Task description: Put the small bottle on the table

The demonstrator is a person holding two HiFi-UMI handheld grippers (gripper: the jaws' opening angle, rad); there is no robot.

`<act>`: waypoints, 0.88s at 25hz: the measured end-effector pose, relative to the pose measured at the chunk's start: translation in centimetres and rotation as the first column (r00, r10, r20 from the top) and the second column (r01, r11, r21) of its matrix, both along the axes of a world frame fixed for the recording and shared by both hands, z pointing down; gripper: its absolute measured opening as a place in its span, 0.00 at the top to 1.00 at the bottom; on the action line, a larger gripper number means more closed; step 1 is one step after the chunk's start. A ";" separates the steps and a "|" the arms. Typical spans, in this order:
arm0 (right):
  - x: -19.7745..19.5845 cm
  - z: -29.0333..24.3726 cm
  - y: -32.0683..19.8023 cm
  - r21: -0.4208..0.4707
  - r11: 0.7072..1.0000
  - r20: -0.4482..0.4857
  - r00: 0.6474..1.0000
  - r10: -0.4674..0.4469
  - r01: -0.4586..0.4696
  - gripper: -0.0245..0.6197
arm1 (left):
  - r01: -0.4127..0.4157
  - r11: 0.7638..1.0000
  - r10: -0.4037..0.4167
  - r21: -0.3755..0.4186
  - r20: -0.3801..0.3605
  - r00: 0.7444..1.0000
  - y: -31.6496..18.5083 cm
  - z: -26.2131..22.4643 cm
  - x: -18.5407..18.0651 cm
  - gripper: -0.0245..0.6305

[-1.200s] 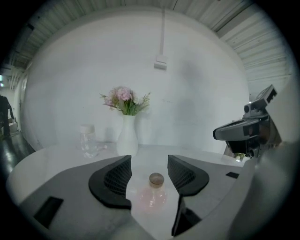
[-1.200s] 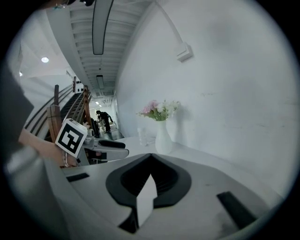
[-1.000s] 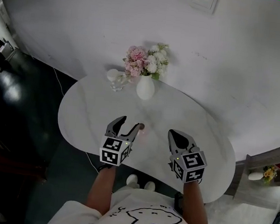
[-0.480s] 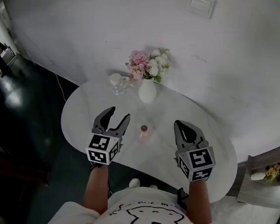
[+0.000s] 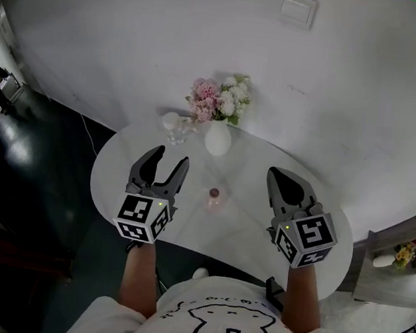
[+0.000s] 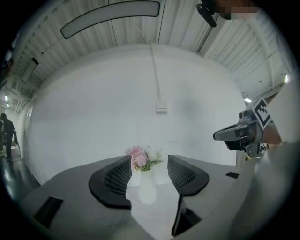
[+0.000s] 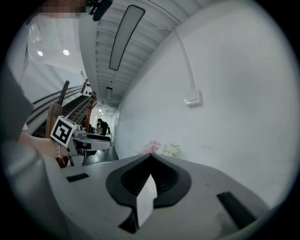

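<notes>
A small pinkish bottle (image 5: 214,197) stands upright on the white oval table (image 5: 259,241), between my two grippers and touched by neither. My left gripper (image 5: 167,161) hovers to the bottle's left with its jaws apart and nothing between them. In the left gripper view the left gripper (image 6: 147,169) frames the white vase (image 6: 146,187). My right gripper (image 5: 284,179) hangs to the bottle's right with its jaws together. In the right gripper view the right gripper (image 7: 150,156) shows its tips meeting, with nothing held.
A white vase (image 5: 217,139) with pink and white flowers (image 5: 219,99) stands at the table's far edge against the wall. A clear glass object (image 5: 175,125) sits left of the vase. Dark floor (image 5: 36,181) lies left of the table.
Both grippers have drawn back toward me and apart from the bottle, the left one moving left. The bottle stays standing on the table.
</notes>
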State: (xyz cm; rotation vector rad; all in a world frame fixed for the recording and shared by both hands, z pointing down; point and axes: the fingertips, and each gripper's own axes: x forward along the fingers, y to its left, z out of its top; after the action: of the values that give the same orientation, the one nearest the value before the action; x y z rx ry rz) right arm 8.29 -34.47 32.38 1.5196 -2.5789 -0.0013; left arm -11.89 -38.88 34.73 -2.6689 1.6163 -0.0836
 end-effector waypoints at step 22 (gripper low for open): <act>1.6 -1.3 1.9 0.064 0.995 0.014 0.997 0.072 -0.073 0.97 | 0.028 0.993 -0.029 0.113 0.006 1.000 2.7 -2.8 -1.3 0.96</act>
State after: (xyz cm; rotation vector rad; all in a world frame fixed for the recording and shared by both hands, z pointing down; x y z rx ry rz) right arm 9.88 -32.55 31.07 1.6394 -2.5549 -0.0690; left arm -13.19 -36.19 31.95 -2.5590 1.6060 -0.0026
